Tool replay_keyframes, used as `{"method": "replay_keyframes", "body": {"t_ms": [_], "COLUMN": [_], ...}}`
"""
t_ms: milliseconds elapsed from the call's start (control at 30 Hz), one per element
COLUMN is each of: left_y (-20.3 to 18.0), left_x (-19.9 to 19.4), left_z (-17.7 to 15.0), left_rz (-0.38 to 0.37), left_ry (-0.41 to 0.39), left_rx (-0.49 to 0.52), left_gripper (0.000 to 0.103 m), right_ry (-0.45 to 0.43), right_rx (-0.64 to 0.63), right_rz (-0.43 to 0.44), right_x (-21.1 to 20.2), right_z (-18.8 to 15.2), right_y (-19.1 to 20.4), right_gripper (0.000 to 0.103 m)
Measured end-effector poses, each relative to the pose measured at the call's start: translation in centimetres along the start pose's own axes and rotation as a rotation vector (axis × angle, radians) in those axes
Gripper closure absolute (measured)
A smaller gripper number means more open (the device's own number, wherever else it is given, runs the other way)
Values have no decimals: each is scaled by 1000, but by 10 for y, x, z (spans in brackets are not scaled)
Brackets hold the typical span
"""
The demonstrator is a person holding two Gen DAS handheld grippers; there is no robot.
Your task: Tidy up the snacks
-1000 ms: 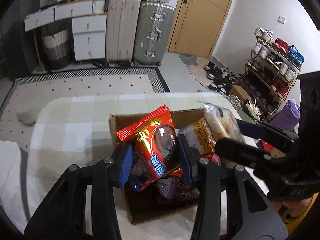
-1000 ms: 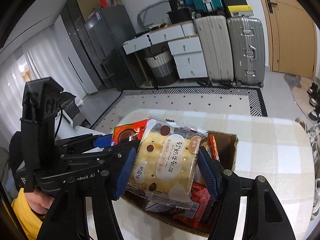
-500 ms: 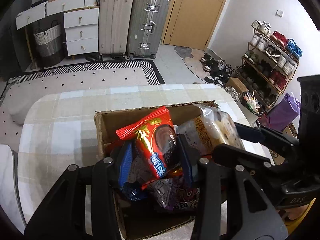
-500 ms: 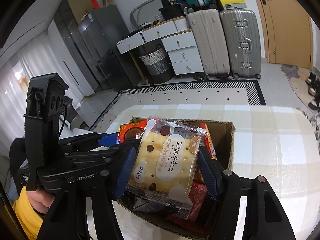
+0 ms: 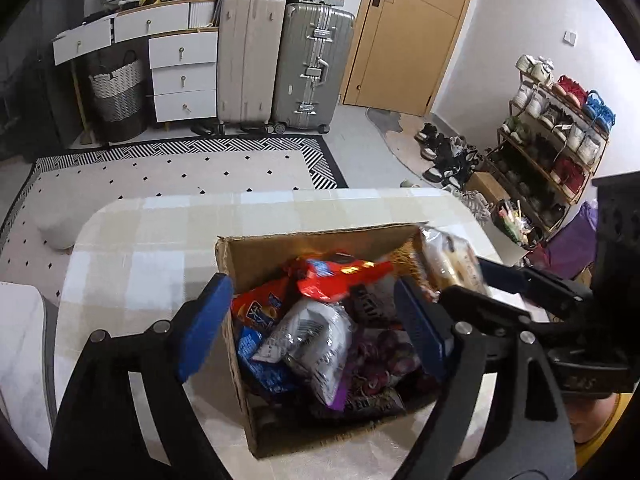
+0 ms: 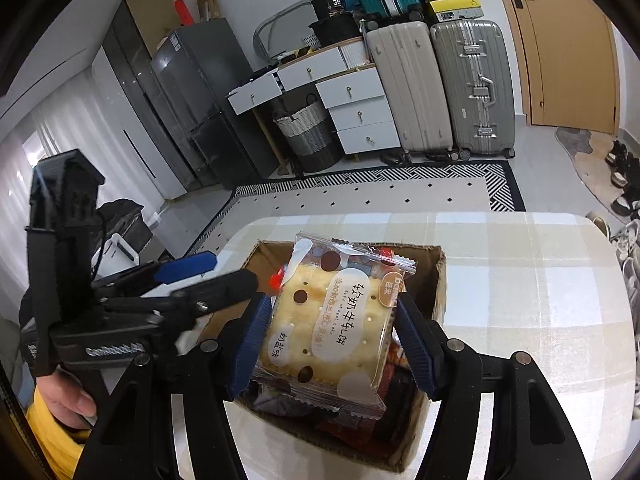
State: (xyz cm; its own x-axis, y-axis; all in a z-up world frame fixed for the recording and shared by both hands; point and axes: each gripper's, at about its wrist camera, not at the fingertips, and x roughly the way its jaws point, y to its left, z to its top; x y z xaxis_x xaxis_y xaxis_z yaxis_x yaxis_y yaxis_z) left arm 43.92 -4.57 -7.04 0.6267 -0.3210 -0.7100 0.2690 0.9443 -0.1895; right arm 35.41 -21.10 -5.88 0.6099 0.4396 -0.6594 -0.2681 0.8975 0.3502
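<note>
An open cardboard box [image 5: 256,258] on the checked table holds several snack packets. A red packet [image 5: 340,276] lies on top of the pile, free of my left gripper [image 5: 312,320], which is open and empty above the box. My right gripper [image 6: 332,344] is shut on a clear-wrapped cracker packet [image 6: 332,320] and holds it over the box [image 6: 438,276]. In the left wrist view that packet [image 5: 450,264] shows at the box's right edge. In the right wrist view the left gripper [image 6: 208,272] reaches in from the left.
The table [image 5: 152,248] has a pale checked cloth with rounded far corners. Suitcases [image 5: 280,60], white drawers [image 5: 180,72] and a shoe rack [image 5: 560,128] stand far off across the floor. A white seat [image 5: 20,340] is at the left.
My left gripper opened and let go of the red packet, which dropped onto the pile in the box. My right gripper keeps hold of the cracker packet over the box.
</note>
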Motion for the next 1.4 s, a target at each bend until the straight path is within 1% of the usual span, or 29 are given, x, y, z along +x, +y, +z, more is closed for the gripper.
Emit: {"method": "replay_keyframes", "body": {"t_ms": [133, 267, 433, 533, 633, 733, 833, 1100, 1333, 1400], "left_y": [2, 5, 12, 16, 17, 20, 20, 8, -13, -20], "left_x": [-14, -41, -64, -77, -88, -94, -98, -128, -171, -185], "left_z": [-1, -10, -14, -17, -21, -24, -27, -35, -44, -45], "left_rz": [0, 9, 18, 31, 42, 70, 77, 92, 114, 118], "left_ry": [-16, -25, -40, -51, -44, -29, -25, -49, -91, -107], "left_rx": [5, -3, -13, -24, -38, -45, -39, -39, -16, -10], "left_gripper": [22, 22, 22, 22, 22, 22, 22, 22, 20, 19], "right_ry": [1, 7, 24, 55, 56, 39, 20, -23, -99, -118], "right_rx": [4, -7, -12, -22, -46, -57, -48, -54, -93, -107], "right_rz": [13, 16, 34, 15, 9, -4, 2, 7, 12, 5], "right_x": [-1, 2, 10, 19, 22, 20, 13, -19, -72, -86], "right_z": [0, 1, 2, 3, 5, 8, 8, 4, 2, -1], "right_y": [2, 8, 13, 18, 24, 28, 28, 36, 59, 66], "right_gripper": [39, 39, 39, 39, 39, 39, 39, 39, 39, 35]}}
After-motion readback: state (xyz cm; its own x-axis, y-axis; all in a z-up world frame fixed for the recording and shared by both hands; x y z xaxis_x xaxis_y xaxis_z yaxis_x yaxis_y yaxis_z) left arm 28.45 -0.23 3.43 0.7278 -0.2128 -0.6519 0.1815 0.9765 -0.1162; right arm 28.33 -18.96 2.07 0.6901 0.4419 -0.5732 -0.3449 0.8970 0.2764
